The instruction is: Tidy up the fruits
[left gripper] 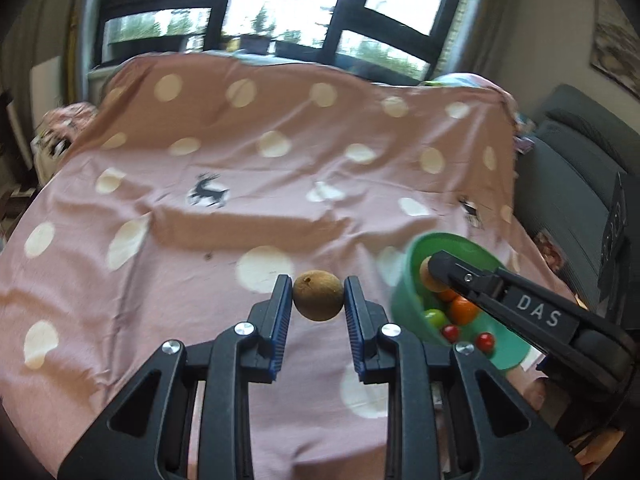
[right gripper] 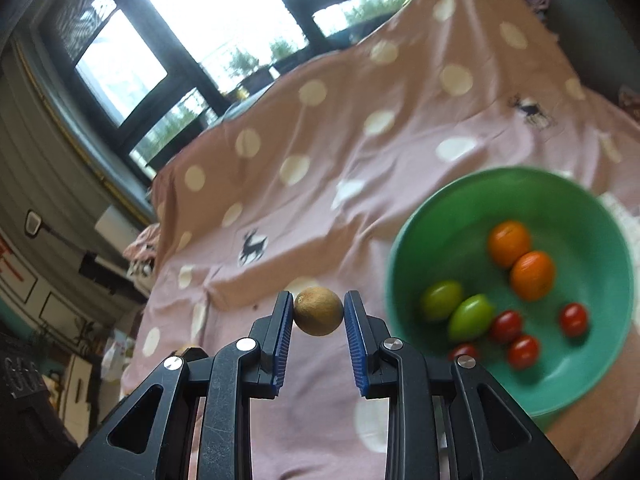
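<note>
Home, likely a living room — polka-dot cloth [left gripper: 256,168], big dark-framed window [left gripper: 256,4], grey sofa [left gripper: 568,168].

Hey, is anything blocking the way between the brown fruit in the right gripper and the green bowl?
Nothing visible does. The right gripper holds a round brown fruit above the pink spotted cloth, and the green bowl sits open just to its right, with only bare cloth between. Inside, the fruits cluster toward one side, leaving bare floor.

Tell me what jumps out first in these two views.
Each claw is shut on a small round brown fruit: left claw with its brown fruit, right claw likewise. To the right sits the green bowl holding orange, green and red fruits, on the pink dotted cloth.
</note>
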